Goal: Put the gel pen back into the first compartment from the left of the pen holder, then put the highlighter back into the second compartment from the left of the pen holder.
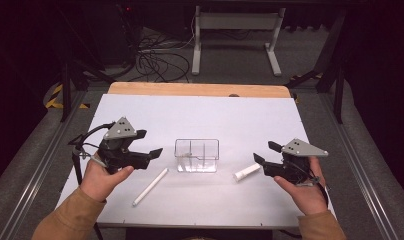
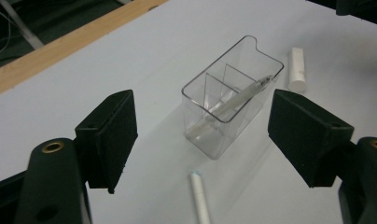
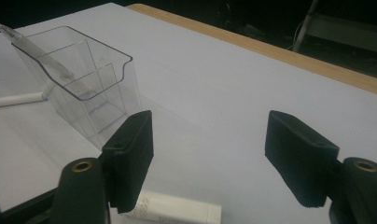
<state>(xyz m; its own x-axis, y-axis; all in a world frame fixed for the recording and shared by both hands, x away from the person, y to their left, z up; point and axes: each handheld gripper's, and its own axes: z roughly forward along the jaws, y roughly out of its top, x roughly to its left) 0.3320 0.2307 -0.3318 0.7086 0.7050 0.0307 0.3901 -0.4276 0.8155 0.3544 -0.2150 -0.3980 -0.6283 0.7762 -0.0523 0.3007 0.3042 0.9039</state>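
We're looking down on the white table (image 1: 200, 112), and the landmark here is the clear plastic organiser box (image 1: 197, 155) sitting mid-table, its inside split by thin dividers. A clear pen (image 2: 238, 99) leans tilted inside it, its upper end resting on the box's rim.

Our left gripper (image 1: 151, 145) hovers just to the left of the box, jaws pointing toward it — and they stand released, wide apart, nothing between the pads. From the left gripper view (image 2: 203, 135) we see the box framed squarely between the two black jaws, farther off and untouched.

Nearer to us than the box and off to its left, a long white pen (image 1: 150, 187) lies flat on the table at a slant, apart from the box and apart from the left gripper.

Over to the right of the box, a short white tube (image 1: 246, 172) lies flat, near the box yet not touching it. Our right gripper (image 1: 267, 153) sits just beyond that tube, also released — jaws spread, empty. In the right gripper view (image 3: 209, 154) the tube (image 3: 177, 208) lies just below the left jaw, with the box (image 3: 86, 88) further ahead on the left.
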